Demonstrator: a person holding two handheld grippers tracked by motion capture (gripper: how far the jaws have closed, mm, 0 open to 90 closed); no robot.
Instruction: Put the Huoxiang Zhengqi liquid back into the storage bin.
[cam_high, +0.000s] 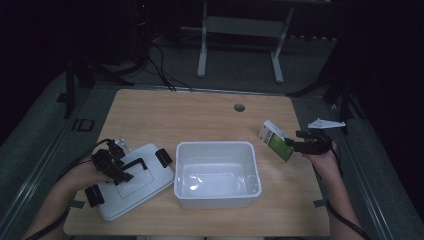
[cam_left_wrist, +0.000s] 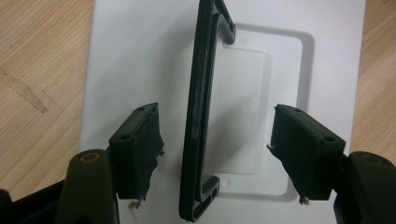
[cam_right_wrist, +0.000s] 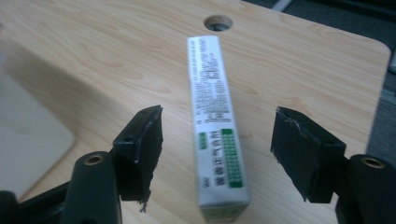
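The bin (cam_high: 217, 172) stands open and bare in the middle of the bench (cam_high: 165, 115), so nothing is packed yet. Its lid (cam_high: 131, 182) is already off and lies flat on the bench just left of the bin, with its black handle (cam_left_wrist: 201, 112) raised.

The left tongs (cam_high: 112, 164) hover over that lid, left of the bin. In the left gripper view the jaws stand spread on either side of the handle, with a clear gap at each pad, so they grip nothing.

The box (cam_high: 276, 140), green and white, is right of the bin and apart from it. The right tongs (cam_high: 295, 142) are at its right end. In the right gripper view the box (cam_right_wrist: 215, 126) runs between the 2 jaws, which stand apart from its sides, so they hold nothing yet. From above, whether the box rests on the bench or is tipped up cannot be told.

As a judgement, 1 step looks done: the lid is off. Left to do: pinch the box, carry it left, drop it in the bin, then likely take the lid by its handle and set it back on.
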